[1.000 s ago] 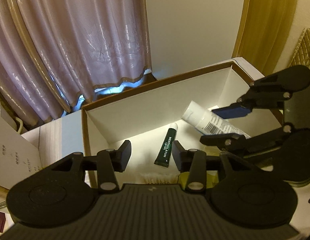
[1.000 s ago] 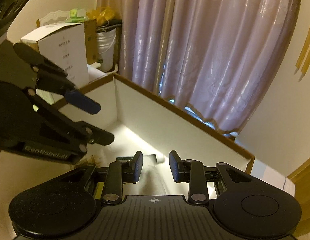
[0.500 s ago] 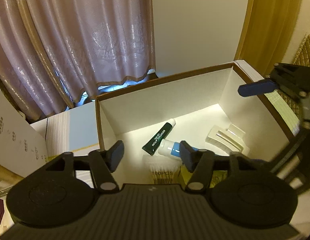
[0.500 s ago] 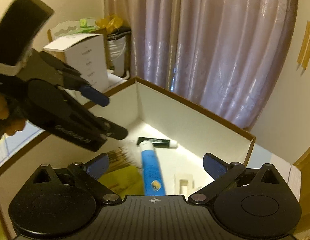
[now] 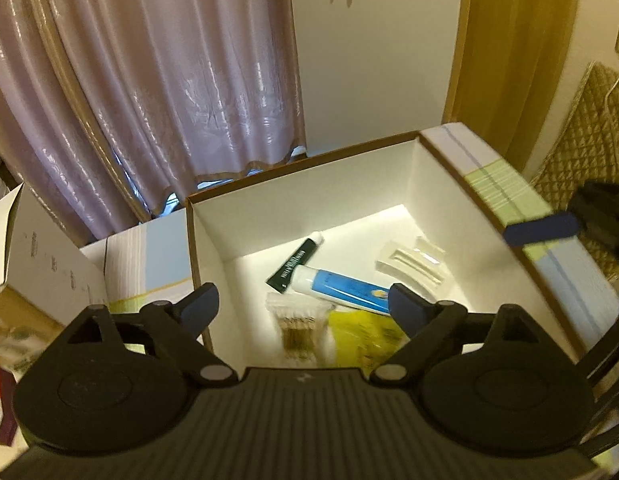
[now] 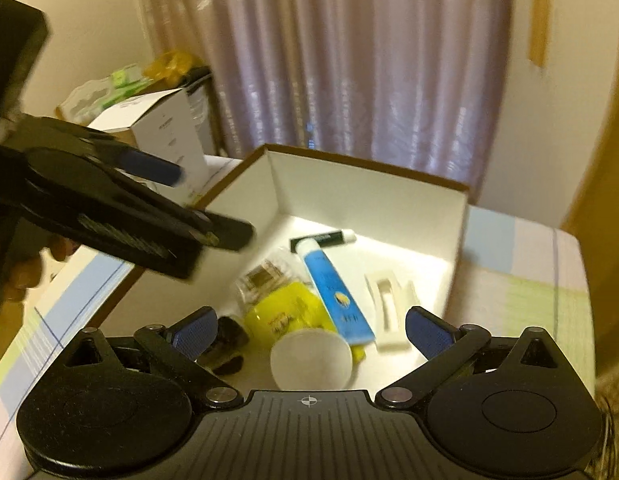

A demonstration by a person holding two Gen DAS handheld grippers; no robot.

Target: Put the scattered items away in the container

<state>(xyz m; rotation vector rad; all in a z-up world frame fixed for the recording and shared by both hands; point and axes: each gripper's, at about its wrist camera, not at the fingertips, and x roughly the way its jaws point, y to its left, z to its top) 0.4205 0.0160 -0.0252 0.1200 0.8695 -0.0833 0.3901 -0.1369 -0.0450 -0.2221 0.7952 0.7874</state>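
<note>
The white box with a brown rim (image 5: 301,160) (image 6: 365,164) holds several items: a blue and white tube (image 5: 341,286) (image 6: 333,288), a dark green tube (image 5: 295,260) (image 6: 323,237), a bag of cotton swabs (image 5: 301,326) (image 6: 265,274), a yellow packet (image 5: 363,334) (image 6: 285,314), a white plastic holder (image 5: 413,264) (image 6: 389,312) and a round white lid (image 6: 311,358). My left gripper (image 5: 303,306) is open and empty above the box's near side. My right gripper (image 6: 311,328) is open and empty above the box.
A striped cloth covers the table (image 6: 521,276) around the box. An open white carton (image 6: 165,136) stands to the left with clutter behind it. Pink curtains (image 5: 149,80) hang behind. A quilted gold cushion (image 5: 589,152) is at the right.
Both grippers have opened wide and pulled back from the box. The blue and white tube left the right gripper and now lies on the box floor beside the green tube.
</note>
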